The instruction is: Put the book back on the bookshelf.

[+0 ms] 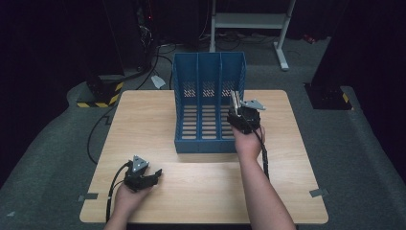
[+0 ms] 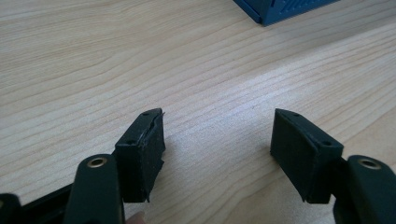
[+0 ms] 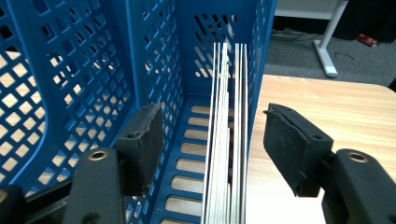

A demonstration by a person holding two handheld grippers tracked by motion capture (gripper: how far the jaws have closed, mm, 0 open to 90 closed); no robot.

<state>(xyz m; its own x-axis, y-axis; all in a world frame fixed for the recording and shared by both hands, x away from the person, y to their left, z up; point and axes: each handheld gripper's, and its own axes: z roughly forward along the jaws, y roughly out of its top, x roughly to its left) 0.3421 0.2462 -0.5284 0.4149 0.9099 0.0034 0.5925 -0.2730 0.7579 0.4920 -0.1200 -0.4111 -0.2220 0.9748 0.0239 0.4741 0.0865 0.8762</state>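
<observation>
- Up close, the right gripper view shows a stack of thin white sheets (image 3: 226, 140) standing on edge in the blue file rack (image 3: 93, 70), in the compartment against its right-hand wall; the bottom of the stack is cut off by the frame edge, so how it rests on the slotted floor cannot be told.
- The right claw (image 3: 212, 149) stands spread, one pad on each side of the stack and the rack wall, neither pad pressing on the sheets (a clear gap shows on both sides).
- From the high view the sheets (image 1: 234, 100) are a pale sliver at the rack's (image 1: 208, 103) right compartment, and the right claw (image 1: 238, 114) is largely hidden by its own black body and grey plate, so its jaws are hard to make out there.
- The left claw (image 2: 217, 149) is spread wide over bare tabletop (image 2: 140, 56), gripping nothing; a blue corner of the rack (image 2: 275, 11) is cut off at the top.
- In the high view the left claw (image 1: 155, 175) rests near the tabletop's (image 1: 143, 115) front edge, well apart from the rack.
</observation>
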